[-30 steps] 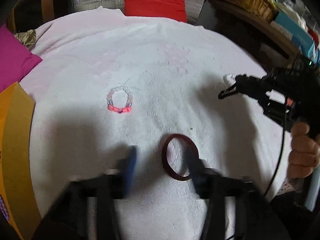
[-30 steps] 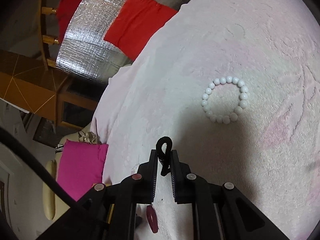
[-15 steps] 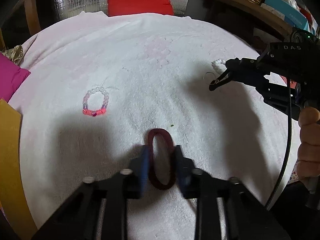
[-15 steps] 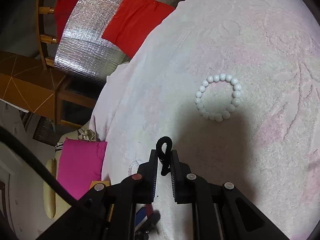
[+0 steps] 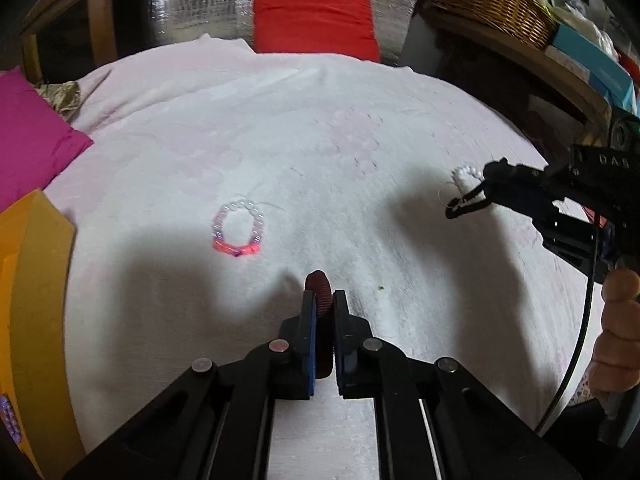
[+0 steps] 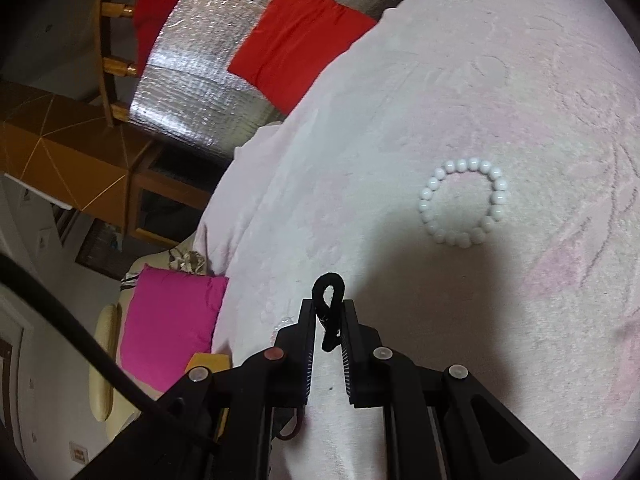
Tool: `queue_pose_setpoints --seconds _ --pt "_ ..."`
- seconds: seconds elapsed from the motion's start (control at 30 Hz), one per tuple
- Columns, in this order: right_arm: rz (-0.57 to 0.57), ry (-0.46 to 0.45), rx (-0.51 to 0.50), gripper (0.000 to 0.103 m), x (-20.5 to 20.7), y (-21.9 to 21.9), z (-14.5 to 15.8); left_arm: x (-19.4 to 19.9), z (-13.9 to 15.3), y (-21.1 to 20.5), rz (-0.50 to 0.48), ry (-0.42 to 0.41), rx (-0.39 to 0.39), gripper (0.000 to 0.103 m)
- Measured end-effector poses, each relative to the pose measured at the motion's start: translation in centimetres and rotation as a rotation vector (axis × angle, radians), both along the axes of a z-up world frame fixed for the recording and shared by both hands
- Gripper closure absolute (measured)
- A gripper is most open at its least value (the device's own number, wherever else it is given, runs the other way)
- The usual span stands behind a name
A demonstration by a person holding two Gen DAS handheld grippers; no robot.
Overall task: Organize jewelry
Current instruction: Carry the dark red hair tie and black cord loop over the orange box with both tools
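Bangle (image 5: 320, 312), dark red and squeezed edge-on, sits clamped between the left gripper's (image 5: 324, 300) pads just over the blanket (image 5: 360, 128), likely so it can be carried off. The right gripper (image 6: 328, 312) pinches a black loop (image 6: 329, 296), perhaps a hair tie. Pink bracelet (image 5: 239, 230) and white bracelet (image 6: 464, 202) lie apart, untouched.

Left gripper (image 5: 324, 300) closed tight, both fingers (image 5: 307, 320) pressed flat against a dark red bangle (image 5: 322, 320) squeezed between them. Right gripper (image 6: 328, 312) likewise clamped, pinching a black loop (image 6: 329, 296) that pokes past the tips; seen from the left wrist camera, reaching in from the right, gripped by a bare hand (image 5: 614, 336).
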State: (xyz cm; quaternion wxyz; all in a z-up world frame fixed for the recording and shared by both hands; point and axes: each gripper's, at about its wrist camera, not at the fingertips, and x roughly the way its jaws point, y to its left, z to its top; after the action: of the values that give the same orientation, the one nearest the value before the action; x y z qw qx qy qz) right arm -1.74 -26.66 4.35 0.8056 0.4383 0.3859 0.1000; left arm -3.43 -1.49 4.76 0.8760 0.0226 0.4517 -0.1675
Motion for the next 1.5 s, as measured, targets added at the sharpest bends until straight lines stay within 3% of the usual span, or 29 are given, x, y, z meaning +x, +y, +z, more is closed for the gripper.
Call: queue_pose_setpoints --seconds 0.3,0.57,0.73,1.03,1.2,1.5 --pt "0.057 -0.047 -0.012 0.09 -0.1 1.7 0.8 -1.6 3.2 3.4 0.12 -0.095 -0.052 0.095" --pt "0.197 -0.113 -0.072 0.09 -1.1 6.6 2.0 -5.4 5.5 6.0 0.242 -0.169 -0.059 0.095" --pt "0.282 -0.189 -0.155 0.09 -3.1 9.8 3.2 -8.3 7.7 7.7 0.265 -0.209 -0.01 0.095" --pt "0.32 -0.256 -0.176 0.09 -8.7 12.8 4.4 -14.1 11.8 13.3 0.344 -0.297 0.001 0.095" --pt "0.335 -0.227 -0.158 0.09 -10.8 14.3 5.5 -16.7 12.5 15.9 0.382 -0.32 0.011 0.095" --pt "0.461 -0.298 -0.2 0.09 -13.1 21.9 9.9 -20.0 12.6 22.6 0.508 -0.336 0.006 0.095"
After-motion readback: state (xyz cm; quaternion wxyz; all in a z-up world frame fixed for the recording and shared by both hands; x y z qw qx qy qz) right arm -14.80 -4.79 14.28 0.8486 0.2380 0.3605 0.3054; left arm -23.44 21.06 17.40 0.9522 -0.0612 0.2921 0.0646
